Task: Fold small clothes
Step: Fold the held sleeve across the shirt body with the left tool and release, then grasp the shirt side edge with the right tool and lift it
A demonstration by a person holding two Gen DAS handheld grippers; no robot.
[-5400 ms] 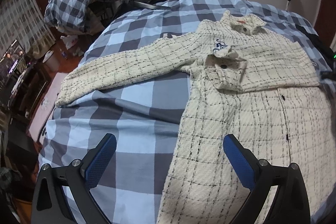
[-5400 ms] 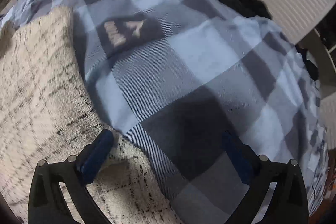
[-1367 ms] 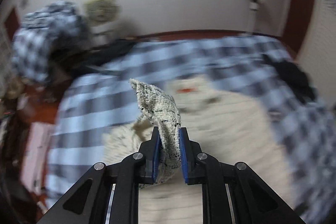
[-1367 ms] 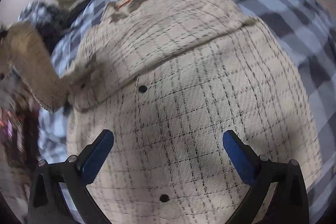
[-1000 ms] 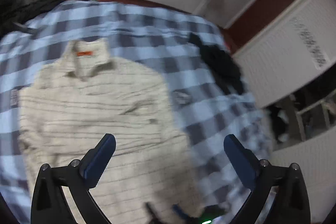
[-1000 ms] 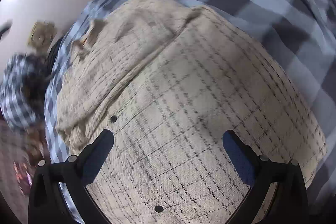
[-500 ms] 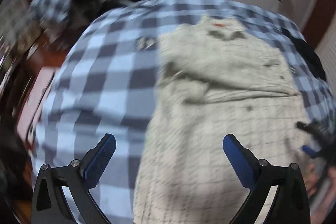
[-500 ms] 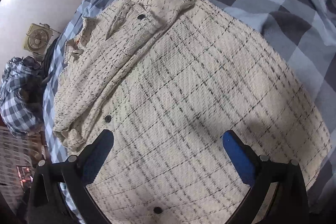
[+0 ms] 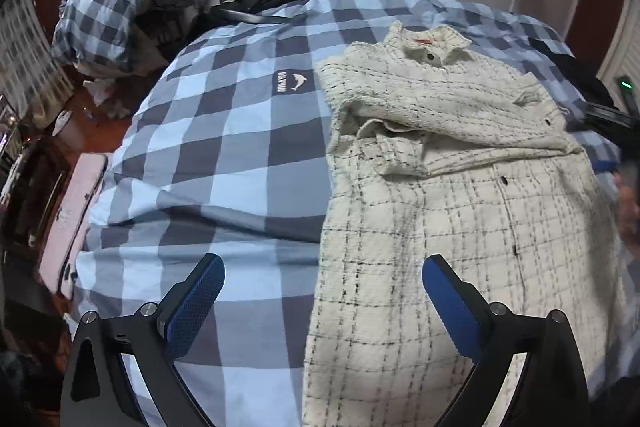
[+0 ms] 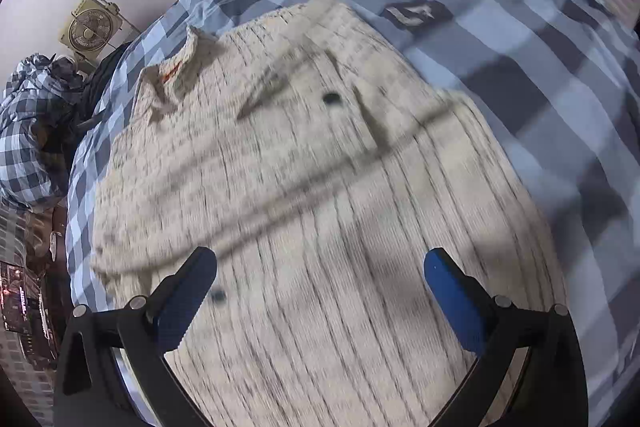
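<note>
Since the earlier frames, the sleeve point(image 9: 460, 119) that was stretching toward 9 o'clock is now lying folded across the chest of the shirt point(image 9: 460, 227), which is lying on the bed point(image 9: 220, 167). The left claw point(image 9: 323, 301) is spread and holding nothing; the right claw point(image 10: 320, 287) too. Probably both sleeves are in, so folding the hem upward is coming next.

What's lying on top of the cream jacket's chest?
Both sleeves lie folded across the cream jacket, one cuff near the buttons. The chest beneath, and how the sleeves overlap, is hidden.
</note>
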